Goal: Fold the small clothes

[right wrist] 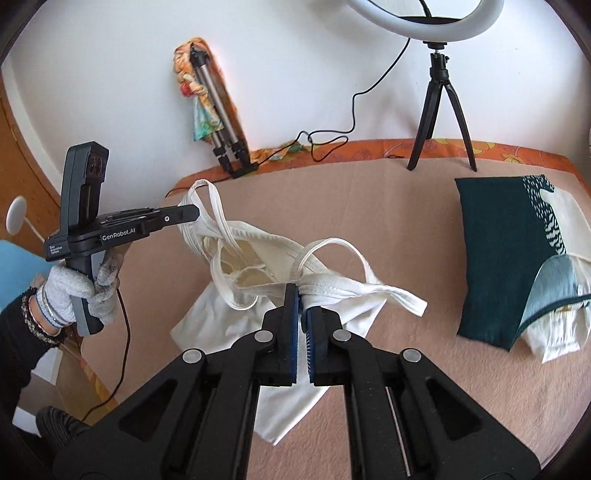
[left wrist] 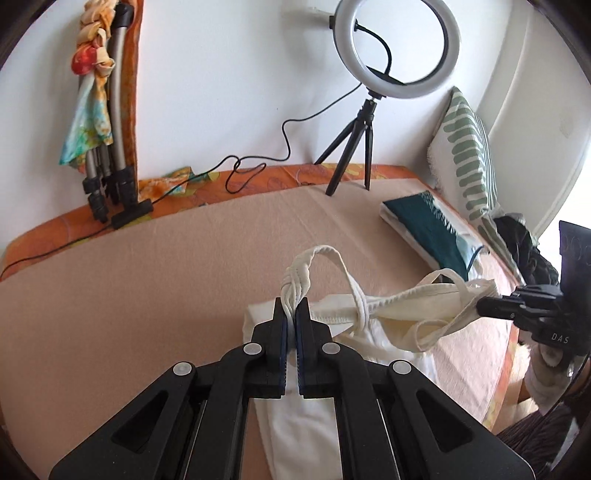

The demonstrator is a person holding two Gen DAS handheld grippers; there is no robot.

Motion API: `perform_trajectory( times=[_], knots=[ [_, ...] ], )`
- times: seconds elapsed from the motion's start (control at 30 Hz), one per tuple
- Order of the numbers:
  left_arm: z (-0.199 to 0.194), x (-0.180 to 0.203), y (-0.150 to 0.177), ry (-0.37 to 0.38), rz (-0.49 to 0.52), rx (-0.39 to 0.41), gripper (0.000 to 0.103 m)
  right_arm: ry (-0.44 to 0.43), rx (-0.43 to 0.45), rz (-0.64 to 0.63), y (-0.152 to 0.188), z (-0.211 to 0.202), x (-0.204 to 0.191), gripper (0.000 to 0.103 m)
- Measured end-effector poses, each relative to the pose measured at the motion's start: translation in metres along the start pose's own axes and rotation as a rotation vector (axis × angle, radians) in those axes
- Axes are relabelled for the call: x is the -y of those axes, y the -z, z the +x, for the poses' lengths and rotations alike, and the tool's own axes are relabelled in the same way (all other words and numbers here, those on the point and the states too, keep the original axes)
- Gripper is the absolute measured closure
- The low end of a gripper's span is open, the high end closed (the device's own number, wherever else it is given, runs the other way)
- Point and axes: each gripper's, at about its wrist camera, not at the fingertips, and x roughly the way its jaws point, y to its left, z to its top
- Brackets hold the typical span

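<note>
A pinkish-beige sheet covers the bed (left wrist: 129,295), edged in orange print against a white wall. The left tool (left wrist: 296,314) is clamped on a twisted strap of the cream strappy cotton top (left wrist: 413,306); the right tool (right wrist: 302,299) pinches another strap, holding the top stretched above the bed. A folded dark-teal garment (right wrist: 495,258) lies at 3 o'clock; open bed lies at 9. The top's lower hem is hidden behind the tools.

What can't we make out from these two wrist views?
- White top: its front section is hidden under the right gripper in the right wrist view; the same goes for the left gripper in the left wrist view.
- Ring light: cut off by the top edge, right wrist view.
- Dark clothes: bunched at the right edge, left wrist view; type unclear.
- Folded teal garment: folded, so its type is unreadable.
</note>
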Motion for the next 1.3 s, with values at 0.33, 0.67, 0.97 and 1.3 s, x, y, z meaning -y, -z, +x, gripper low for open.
perform_trajectory(
  times=[0.33,0.67,0.97,1.3],
  knots=[
    [-0.008,-0.014,0.089,0.018,-0.049,-0.058,0.1,0.095,-0.107,-0.203,0.077,0.018,-0.052,0.098],
    [-0.031,0.005,0.132,-0.029,0.146,-0.188,0.096,0.126,-0.286,-0.378,0.115,-0.004,-0.054,0.087],
    [-0.059,0.02,0.105,0.012,0.153,-0.099,0.096,0.107,-0.071,-0.264,0.062,-0.036,-0.058,0.087],
    [0.017,0.039,0.092,0.023,0.171,-0.27,0.096,0.027,-0.262,-0.176,0.063,0.051,-0.059,0.087]
  ],
)
